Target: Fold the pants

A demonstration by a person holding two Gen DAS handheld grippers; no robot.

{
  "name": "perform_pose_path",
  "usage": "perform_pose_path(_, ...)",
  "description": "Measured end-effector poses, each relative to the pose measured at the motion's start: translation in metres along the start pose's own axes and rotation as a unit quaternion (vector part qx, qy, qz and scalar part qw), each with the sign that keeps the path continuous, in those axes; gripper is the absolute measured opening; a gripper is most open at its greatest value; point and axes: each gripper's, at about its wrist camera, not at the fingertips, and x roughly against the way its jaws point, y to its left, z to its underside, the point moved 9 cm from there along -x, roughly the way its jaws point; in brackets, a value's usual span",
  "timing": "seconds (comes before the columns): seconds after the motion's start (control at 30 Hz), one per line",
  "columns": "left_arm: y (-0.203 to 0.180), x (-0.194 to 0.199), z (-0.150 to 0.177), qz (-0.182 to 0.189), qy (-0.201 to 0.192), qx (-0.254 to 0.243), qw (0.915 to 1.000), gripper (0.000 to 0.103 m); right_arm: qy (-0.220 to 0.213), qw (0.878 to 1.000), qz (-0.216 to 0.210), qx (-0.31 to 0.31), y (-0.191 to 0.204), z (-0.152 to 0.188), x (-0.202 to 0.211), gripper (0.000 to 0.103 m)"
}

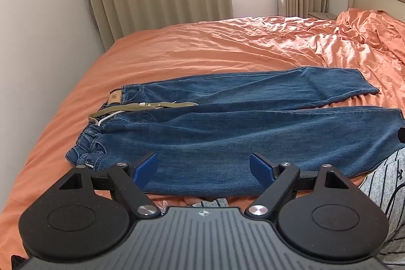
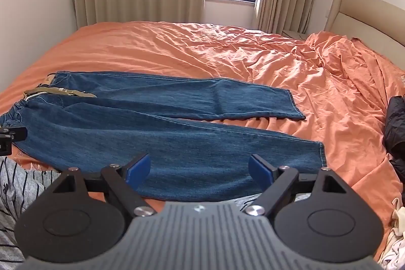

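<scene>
I see the jeans (image 1: pixel 227 133) spread flat on the orange bedsheet (image 1: pixel 177 49), legs apart, waistband to my left. My left gripper (image 1: pixel 203 170) and right gripper (image 2: pixel 200 168) both hang spread wide over the near leg, gripping nothing. The loose belt (image 1: pixel 141 106) may snag or slide during a fold, and the rumpled sheet could bunch under the denim. No containers are visible, as far as these warped views show.
</scene>
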Motion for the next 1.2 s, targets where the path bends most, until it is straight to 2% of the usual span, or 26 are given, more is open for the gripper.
perform_pose_path(1.2, 0.0024, 0.0039, 0.0021, -0.001, -0.001, 0.003, 1.0, 0.096, 0.008, 1.0, 0.006, -0.005, 0.0012, 0.0021, -0.0031, 0.081)
